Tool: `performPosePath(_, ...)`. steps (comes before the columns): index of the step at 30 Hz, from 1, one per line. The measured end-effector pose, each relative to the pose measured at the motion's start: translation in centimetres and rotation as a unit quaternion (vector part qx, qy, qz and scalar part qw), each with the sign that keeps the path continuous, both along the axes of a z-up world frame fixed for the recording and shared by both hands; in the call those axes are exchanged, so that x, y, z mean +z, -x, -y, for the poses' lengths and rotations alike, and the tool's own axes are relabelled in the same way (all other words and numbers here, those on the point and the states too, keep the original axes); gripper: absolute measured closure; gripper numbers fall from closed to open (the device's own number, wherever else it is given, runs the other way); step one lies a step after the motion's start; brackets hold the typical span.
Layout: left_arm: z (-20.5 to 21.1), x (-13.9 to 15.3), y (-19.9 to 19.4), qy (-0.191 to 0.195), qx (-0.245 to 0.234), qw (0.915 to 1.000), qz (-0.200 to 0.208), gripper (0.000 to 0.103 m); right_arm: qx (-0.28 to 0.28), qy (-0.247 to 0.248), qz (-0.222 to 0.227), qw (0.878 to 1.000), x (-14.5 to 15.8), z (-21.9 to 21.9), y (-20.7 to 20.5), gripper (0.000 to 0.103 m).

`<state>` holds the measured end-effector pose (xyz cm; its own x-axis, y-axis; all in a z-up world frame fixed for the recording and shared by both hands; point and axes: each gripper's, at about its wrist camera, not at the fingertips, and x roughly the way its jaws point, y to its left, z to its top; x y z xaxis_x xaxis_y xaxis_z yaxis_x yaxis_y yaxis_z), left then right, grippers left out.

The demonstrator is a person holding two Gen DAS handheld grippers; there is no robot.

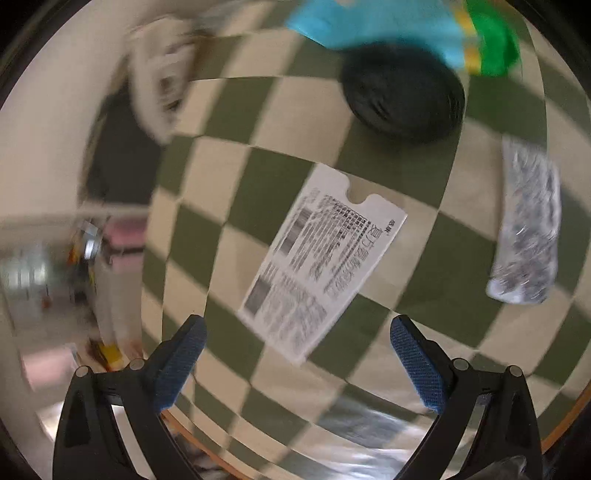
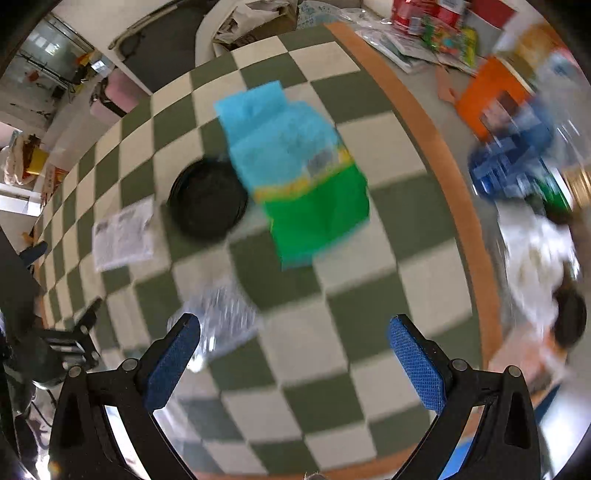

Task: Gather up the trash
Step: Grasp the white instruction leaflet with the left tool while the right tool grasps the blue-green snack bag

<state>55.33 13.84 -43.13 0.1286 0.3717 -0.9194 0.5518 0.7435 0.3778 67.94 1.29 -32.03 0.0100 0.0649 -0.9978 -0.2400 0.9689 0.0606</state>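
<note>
A white printed paper slip [image 1: 325,258] lies flat on the green-and-cream checkered tablecloth [image 1: 236,199], just beyond my open, empty left gripper [image 1: 297,354]. A crumpled clear plastic wrapper [image 1: 528,229] lies to its right. A black round lid [image 1: 402,92] and a blue-and-green bag [image 1: 410,29] lie farther off. In the right wrist view my open, empty right gripper [image 2: 293,350] hovers over the cloth [image 2: 332,295], with the clear wrapper [image 2: 221,317] by its left finger, the bag [image 2: 295,173] ahead, the black lid [image 2: 207,199] and the paper slip [image 2: 123,234] to the left.
The table's wooden rim [image 2: 443,155] curves along the right. Beyond it on the floor lie an orange box [image 2: 487,92], a blue crate [image 2: 513,170], white bags [image 2: 535,258] and packaging [image 2: 424,33]. The other gripper [image 2: 62,343] shows at the left edge.
</note>
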Motion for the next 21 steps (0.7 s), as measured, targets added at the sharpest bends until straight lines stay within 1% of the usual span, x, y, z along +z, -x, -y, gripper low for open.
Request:
performPosePath(2,0.0,-1.5,-0.6,-0.012,-0.041,0.9987,-0.029,0.002,0.002,0.003,-0.002,1.000,-0.9,-0.7,-2.1,0.000)
performPosePath(4,0.0,-2.9,-1.2,-0.025,-0.072,0.9956,-0.054,0.002,0.003,0.007,-0.005,1.000,-1.7,-1.1,-3.6,0.000)
performPosePath(6,0.1,-3.5,-1.7,-0.030,-0.085,0.9937,-0.067,0.000,0.006,0.009,-0.009,1.000,-2.4,-1.4,-4.6,0.000)
performPosePath(8,0.2,-3.5,-2.5,-0.019,-0.093,0.9922,-0.081,0.000,0.012,0.019,-0.016,1.000,-3.6,-1.9,-5.7,0.000)
performPosePath(11,0.3,-3.3,-3.0,-0.002,-0.096,0.9913,-0.090,0.002,0.018,0.033,-0.025,0.999,-5.3,-2.4,-6.7,0.000)
performPosePath(12,0.3,-3.2,-3.0,0.007,-0.096,0.9909,-0.094,0.008,0.018,0.038,-0.028,0.999,-5.9,-2.5,-7.0,0.000)
performPosePath(13,0.2,-3.1,-2.8,0.022,-0.087,0.9907,-0.102,0.021,0.018,0.040,-0.029,0.999,-6.2,-2.5,-7.2,0.000)
performPosePath(14,0.0,-3.0,-2.7,0.037,-0.076,0.9902,-0.111,0.030,0.017,0.037,-0.027,0.999,-6.5,-2.5,-7.4,0.000)
performPosePath(15,-0.2,-2.8,-2.7,0.057,-0.058,0.9894,-0.120,0.042,0.015,0.034,-0.028,0.999,-6.7,-2.4,-7.5,0.001)
performPosePath(17,-0.6,-2.5,-2.6,0.057,-0.040,0.9925,-0.101,0.044,0.002,0.019,-0.028,0.999,-6.8,-1.9,-7.4,0.006)
performPosePath(18,-0.8,-2.4,-2.4,0.062,-0.027,0.9931,-0.096,0.046,-0.001,0.018,-0.024,1.000,-6.8,-1.7,-7.3,0.010)
performPosePath(19,-1.0,-2.3,-2.4,0.069,-0.006,0.9932,-0.094,0.047,-0.003,0.018,-0.018,1.000,-6.6,-1.4,-7.1,0.014)
performPosePath(21,-1.9,-2.2,-2.1,0.087,0.038,0.9914,-0.090,0.047,-0.011,0.013,-0.018,1.000,-6.5,-0.8,-6.4,0.015)
